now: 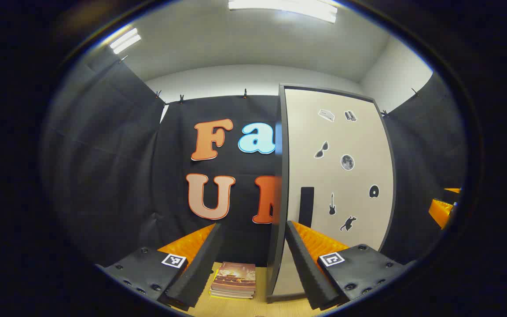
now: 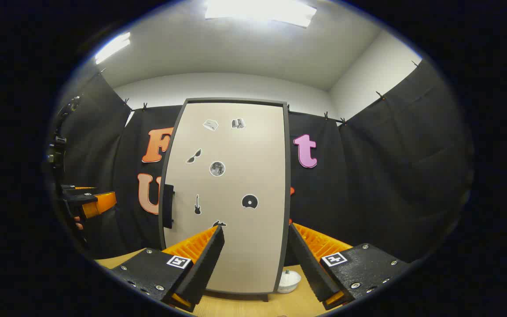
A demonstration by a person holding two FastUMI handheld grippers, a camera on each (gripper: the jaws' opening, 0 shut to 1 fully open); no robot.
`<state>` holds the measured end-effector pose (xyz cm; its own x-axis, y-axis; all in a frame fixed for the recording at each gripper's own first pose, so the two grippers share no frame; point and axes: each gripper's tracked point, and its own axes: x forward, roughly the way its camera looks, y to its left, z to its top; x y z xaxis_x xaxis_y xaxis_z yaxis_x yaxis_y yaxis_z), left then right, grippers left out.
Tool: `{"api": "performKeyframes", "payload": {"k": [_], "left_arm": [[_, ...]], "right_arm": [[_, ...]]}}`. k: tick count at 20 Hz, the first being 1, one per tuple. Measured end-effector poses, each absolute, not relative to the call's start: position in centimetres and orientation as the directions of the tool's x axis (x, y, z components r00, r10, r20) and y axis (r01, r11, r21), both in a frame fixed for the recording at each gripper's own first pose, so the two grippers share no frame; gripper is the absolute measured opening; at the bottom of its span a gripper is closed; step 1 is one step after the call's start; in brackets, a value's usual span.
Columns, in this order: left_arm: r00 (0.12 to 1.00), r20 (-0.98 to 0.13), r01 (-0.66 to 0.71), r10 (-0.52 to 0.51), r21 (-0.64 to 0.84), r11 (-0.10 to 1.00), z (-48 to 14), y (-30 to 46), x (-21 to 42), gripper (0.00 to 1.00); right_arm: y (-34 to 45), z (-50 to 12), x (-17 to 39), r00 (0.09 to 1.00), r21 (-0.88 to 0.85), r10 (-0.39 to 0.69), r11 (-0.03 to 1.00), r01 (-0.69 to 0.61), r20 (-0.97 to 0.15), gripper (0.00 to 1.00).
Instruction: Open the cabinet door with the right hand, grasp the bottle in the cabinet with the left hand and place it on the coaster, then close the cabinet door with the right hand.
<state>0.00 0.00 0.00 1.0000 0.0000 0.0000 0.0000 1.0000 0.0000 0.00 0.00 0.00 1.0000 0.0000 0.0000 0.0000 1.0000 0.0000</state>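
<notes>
With both sets of jaws open and empty, we risk the right gripper (image 2: pixel 253 259) slipping off the slim handle (image 2: pixel 168 206) on the closed cabinet door (image 2: pixel 231 185).

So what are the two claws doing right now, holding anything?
Left claw: open, holding nothing.
Right claw: open, holding nothing, facing the shut cabinet door.

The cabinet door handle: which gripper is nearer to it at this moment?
Hard to call; probably the right. The right gripper faces the closed cabinet door squarely, its handle up and left. The left gripper sits off the door's handle edge, beside the books.
</notes>
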Motion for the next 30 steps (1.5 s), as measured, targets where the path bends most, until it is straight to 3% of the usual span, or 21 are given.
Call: {"api": "performKeyframes", "payload": {"k": [6, 17, 18, 21, 30], "left_arm": [[0.998, 0.026, 0.050, -0.051, 0.022, 0.998, 1.5, -1.3, 0.1, 0.94], [0.998, -0.030, 0.050, -0.049, 0.020, 0.999, -0.9, -0.4, 0.0, 0.93], [0.998, -0.035, 0.046, -0.045, 0.029, 0.999, -1.0, 0.0, -0.1, 0.96], [0.999, -0.030, 0.036, -0.035, 0.046, 0.998, -0.8, 0.7, -0.4, 0.94], [0.994, -0.066, -0.080, 0.086, 0.090, 0.993, -2.3, 6.9, -2.5, 0.94]], "right_arm": [[0.2, -0.3, 1.0, 0.999, 0.055, 0.009, 0.998, -0.007, -0.038, 0.93], [2.8, -0.8, 2.5, 0.996, 0.058, 0.075, 0.996, -0.071, -0.056, 0.94], [3.0, -0.9, 2.7, 0.995, 0.056, 0.077, 0.996, -0.074, -0.059, 0.94], [4.1, -1.1, 3.5, 0.994, 0.068, 0.091, 0.994, -0.087, -0.065, 0.94], [13.6, -4.4, 6.8, 0.951, 0.149, 0.256, 0.961, -0.232, -0.174, 0.94]]}}
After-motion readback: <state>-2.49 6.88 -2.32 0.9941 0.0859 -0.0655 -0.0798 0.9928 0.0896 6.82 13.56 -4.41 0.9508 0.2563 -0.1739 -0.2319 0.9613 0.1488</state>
